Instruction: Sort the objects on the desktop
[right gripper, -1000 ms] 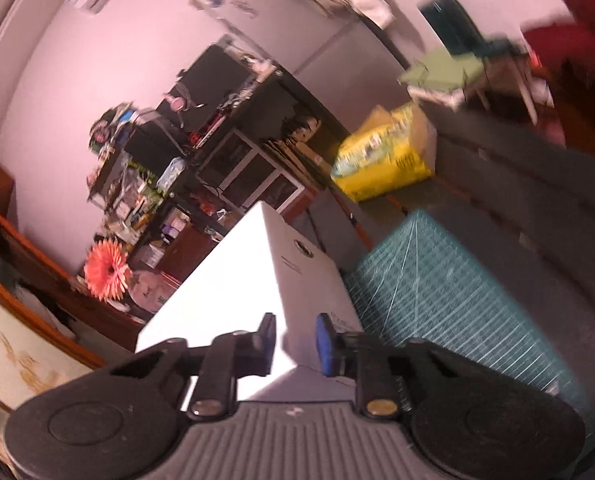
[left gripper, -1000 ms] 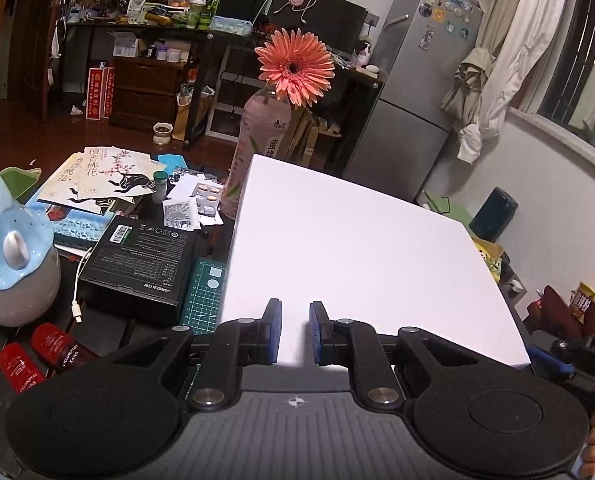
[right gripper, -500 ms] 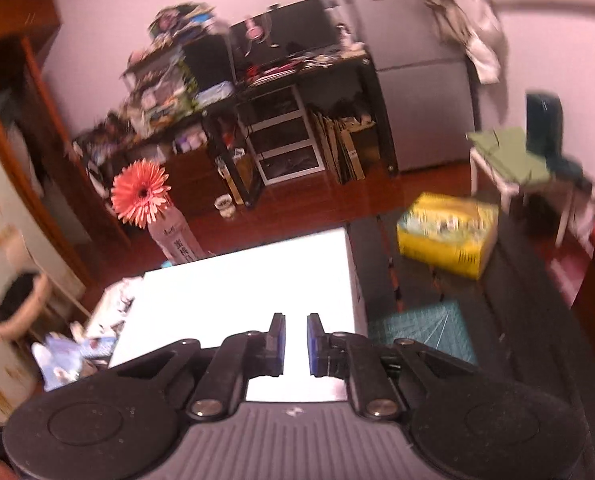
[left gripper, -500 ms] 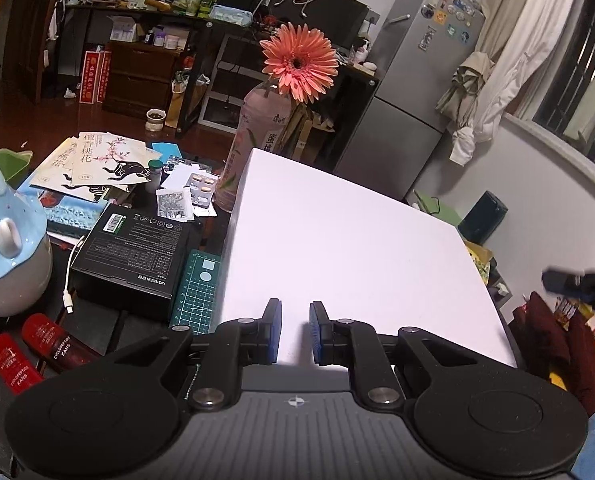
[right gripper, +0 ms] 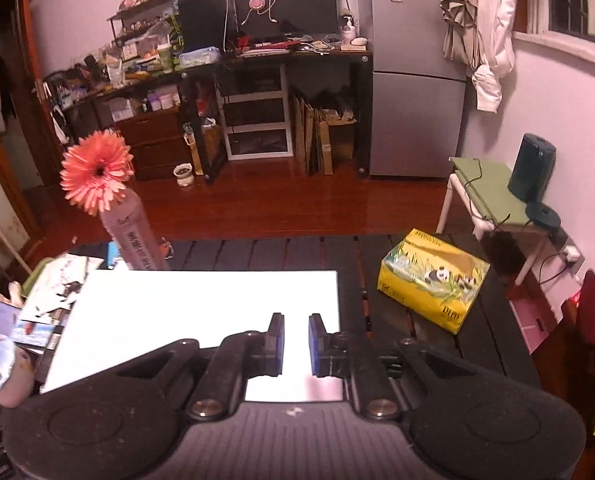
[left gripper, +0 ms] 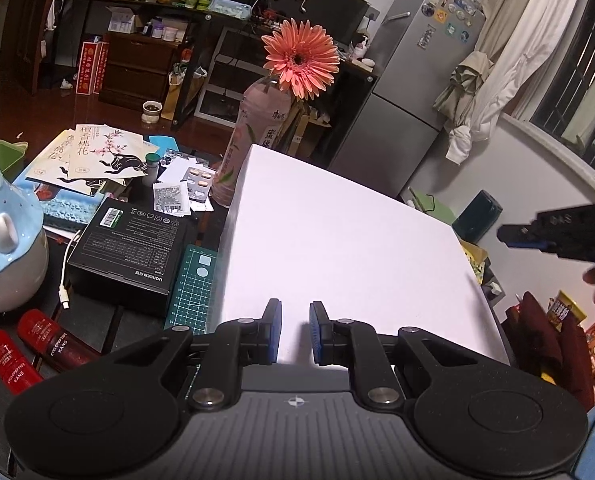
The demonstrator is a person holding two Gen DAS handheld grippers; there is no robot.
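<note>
White box fills the middle of the bench and blocks any straight path across it. Left of it is packed: black box just beside, cutting mat between them, red tubes, blue-topped ceramic jar, papers, and the flower bottle at the box's far left corner. Right side is freer: bare slats between the white box and the yellow tissue pack.

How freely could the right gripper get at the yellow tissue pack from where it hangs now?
Probably yes. The yellow tissue pack lies alone on the dark slatted table, right of the white box, with nothing between it and the right gripper, whose shut jaws hold nothing.
</note>
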